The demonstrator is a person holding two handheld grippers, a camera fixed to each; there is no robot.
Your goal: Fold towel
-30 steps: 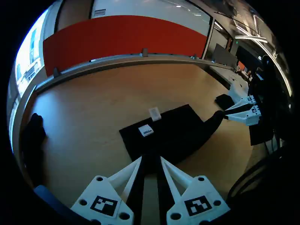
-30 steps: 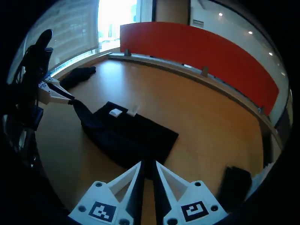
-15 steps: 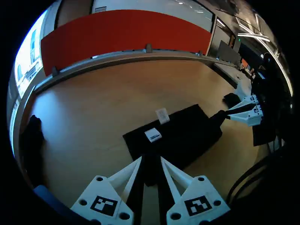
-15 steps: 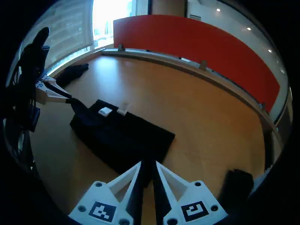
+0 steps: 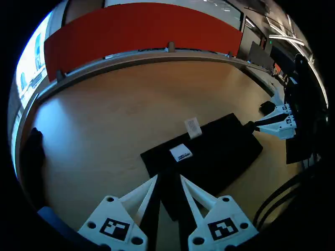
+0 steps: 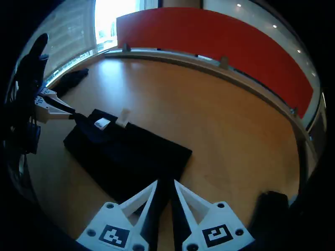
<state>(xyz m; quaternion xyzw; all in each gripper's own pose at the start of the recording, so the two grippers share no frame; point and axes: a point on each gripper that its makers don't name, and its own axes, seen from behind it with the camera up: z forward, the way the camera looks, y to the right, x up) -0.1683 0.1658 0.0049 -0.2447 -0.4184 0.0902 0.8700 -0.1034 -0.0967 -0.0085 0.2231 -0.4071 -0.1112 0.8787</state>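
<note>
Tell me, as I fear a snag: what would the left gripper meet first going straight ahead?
The black cloth towel its jaws grip, then probably the small white label on it; depth unclear.

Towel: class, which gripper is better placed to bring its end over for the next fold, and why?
Probably left. Both the left gripper and right gripper pinch opposite ends of the towel, but the white labels lie nearer the left end, so folding it over would hide them.

No legible txt. Sewn label (image 5: 181, 152) & hang tag (image 5: 193, 127) on black towel (image 5: 222, 150) carry print, too small to read. Fiducial markers (image 5: 114, 229): b/w patterns, no chars.
</note>
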